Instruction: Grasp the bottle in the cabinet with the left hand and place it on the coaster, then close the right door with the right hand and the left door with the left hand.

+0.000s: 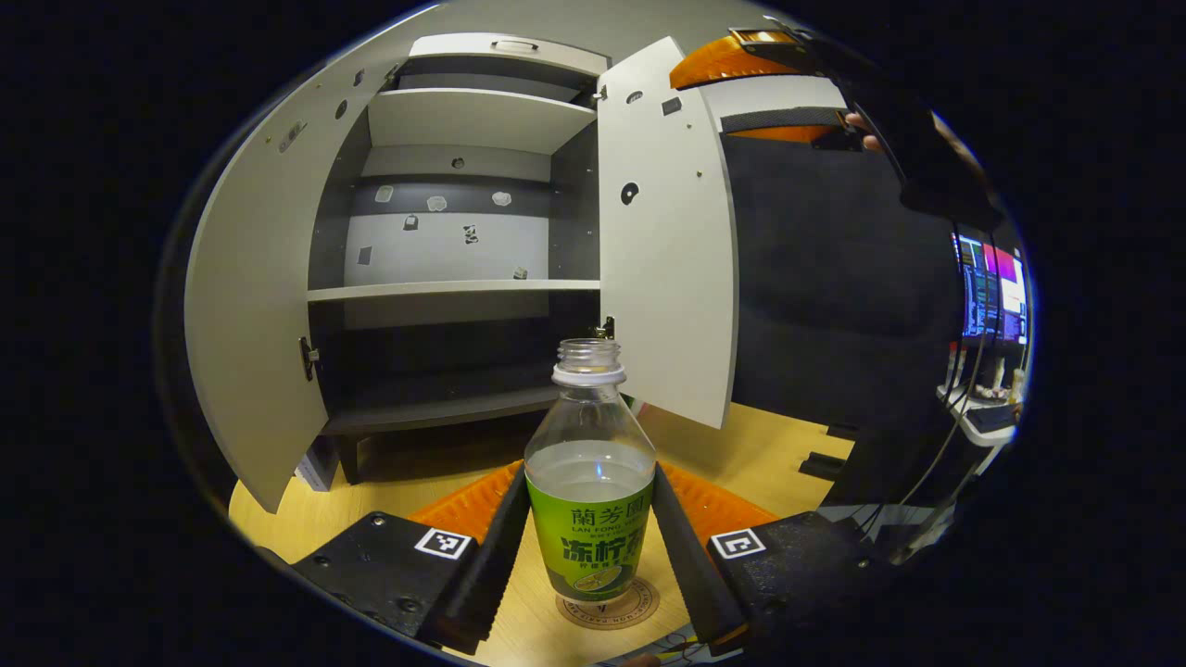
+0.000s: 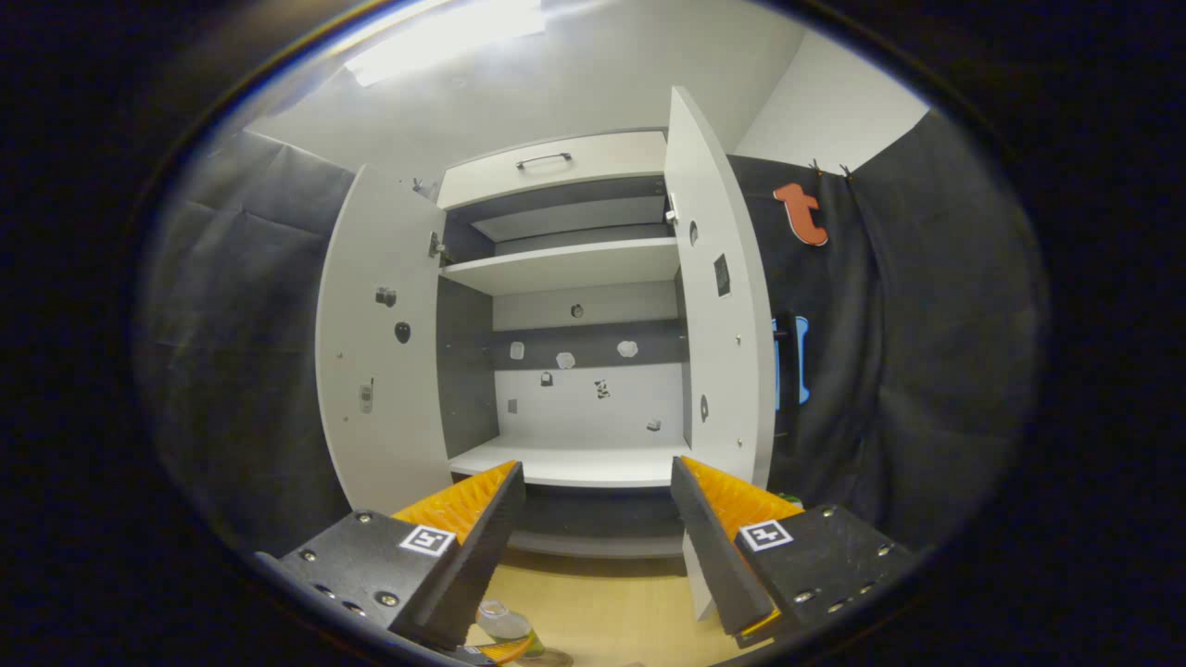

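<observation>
A clear bottle [image 1: 590, 482] with a green label and no cap stands upright on a round brown coaster [image 1: 641, 607] on the wooden table. My left gripper [image 1: 590, 471] is shut on the bottle, one finger pressing each side of it. The grey cabinet is behind it, with its left door [image 1: 250, 306] and right door [image 1: 662, 250] both swung open. My right gripper [image 2: 598, 472] is open and holds nothing, high up and facing the cabinet's shelves. The right door [image 2: 727, 315] is just beyond its right finger. The bottle's mouth [image 2: 505, 619] peeks in below.
The cabinet shelves [image 1: 454, 289] are bare, with small stickers on the back panel. A lit monitor [image 1: 991, 287] and cables are at the far right. An orange finger [image 1: 723, 63] of the other gripper, held by a hand, is at the upper right. Wooden tabletop [image 1: 769, 454] lies beside the coaster.
</observation>
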Demonstrator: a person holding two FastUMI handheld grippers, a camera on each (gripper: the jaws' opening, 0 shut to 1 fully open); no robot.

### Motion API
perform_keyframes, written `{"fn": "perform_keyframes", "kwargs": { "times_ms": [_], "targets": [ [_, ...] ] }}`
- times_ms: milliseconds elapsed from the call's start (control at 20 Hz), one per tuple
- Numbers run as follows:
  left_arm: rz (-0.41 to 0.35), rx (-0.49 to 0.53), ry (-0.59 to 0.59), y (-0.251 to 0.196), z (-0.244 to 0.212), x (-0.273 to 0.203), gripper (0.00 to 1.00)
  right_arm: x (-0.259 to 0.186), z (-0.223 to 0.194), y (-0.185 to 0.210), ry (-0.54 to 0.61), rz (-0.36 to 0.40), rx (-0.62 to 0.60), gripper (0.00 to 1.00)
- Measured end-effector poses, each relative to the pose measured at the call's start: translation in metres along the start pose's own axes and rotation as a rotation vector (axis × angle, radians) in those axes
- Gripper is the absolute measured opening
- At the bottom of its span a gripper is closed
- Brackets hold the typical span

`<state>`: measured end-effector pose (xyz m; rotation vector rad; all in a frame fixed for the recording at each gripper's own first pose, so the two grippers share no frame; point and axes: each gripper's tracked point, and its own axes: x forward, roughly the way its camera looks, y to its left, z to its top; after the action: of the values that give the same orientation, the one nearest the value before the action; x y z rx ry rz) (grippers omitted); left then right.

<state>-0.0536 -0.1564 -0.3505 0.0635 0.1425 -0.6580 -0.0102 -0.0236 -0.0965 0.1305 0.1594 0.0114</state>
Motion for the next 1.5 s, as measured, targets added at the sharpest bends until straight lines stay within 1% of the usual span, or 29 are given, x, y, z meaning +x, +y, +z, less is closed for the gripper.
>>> {"fn": "perform_keyframes", "kwargs": {
  "times_ms": [100,150,200,350,500,600,700,750,850,950,1000,1100,1150,1300,1450,1500],
  "targets": [
    [-0.017,0.059,0.044,-0.004,-0.016,0.003,0.81,0.002,-0.005,0.002,0.010,0.010,-0.003,0.95],
    [-0.026,0.074,0.033,-0.003,-0.015,0.004,0.81,0.005,-0.007,0.002,0.015,0.009,-0.012,0.95],
    [-0.044,0.074,0.024,-0.006,-0.014,0.005,0.79,0.008,-0.009,0.002,0.020,0.007,-0.020,0.96],
    [-0.072,0.056,0.011,-0.014,-0.014,0.008,0.80,0.015,-0.015,0.007,0.031,0.005,-0.026,0.96],
    [-0.069,0.017,0.032,-0.015,-0.025,0.012,0.80,0.019,-0.021,0.014,0.050,0.018,-0.041,0.96],
    [-0.063,-0.001,0.066,-0.014,-0.036,0.013,0.80,0.022,-0.026,0.015,0.064,0.022,-0.059,0.96],
    [-0.057,0.016,0.125,-0.013,-0.051,0.012,0.81,0.026,-0.029,0.020,0.075,0.033,-0.072,0.96],
    [-0.040,0.029,0.147,-0.009,-0.057,0.010,0.81,0.028,-0.029,0.021,0.073,0.035,-0.075,0.96],
    [-0.028,0.028,0.114,-0.004,-0.051,0.010,0.83,0.033,-0.025,0.022,0.062,0.041,-0.068,0.96],
    [-0.044,-0.004,0.134,-0.007,-0.056,0.012,0.83,0.034,-0.026,0.022,0.060,0.042,-0.058,0.96],
    [-0.045,-0.016,0.147,-0.007,-0.058,0.011,0.84,0.034,-0.027,0.021,0.061,0.044,-0.058,0.94],
    [-0.043,-0.026,0.172,-0.006,-0.058,0.007,0.85,0.033,-0.029,0.018,0.068,0.043,-0.066,0.94],
    [-0.049,-0.026,0.173,-0.006,-0.055,0.005,0.86,0.032,-0.029,0.017,0.069,0.040,-0.071,0.96],
    [-0.064,-0.006,0.164,-0.006,-0.044,0.001,0.86,0.029,-0.027,0.009,0.062,0.029,-0.064,0.96],
    [-0.041,0.020,0.165,-0.001,-0.026,-0.001,0.86,0.025,-0.023,0.001,0.054,0.016,-0.057,0.96],
    [-0.044,0.022,0.156,-0.001,-0.015,-0.002,0.86,0.024,-0.021,-0.003,0.050,0.009,-0.058,0.96]
  ]
}}
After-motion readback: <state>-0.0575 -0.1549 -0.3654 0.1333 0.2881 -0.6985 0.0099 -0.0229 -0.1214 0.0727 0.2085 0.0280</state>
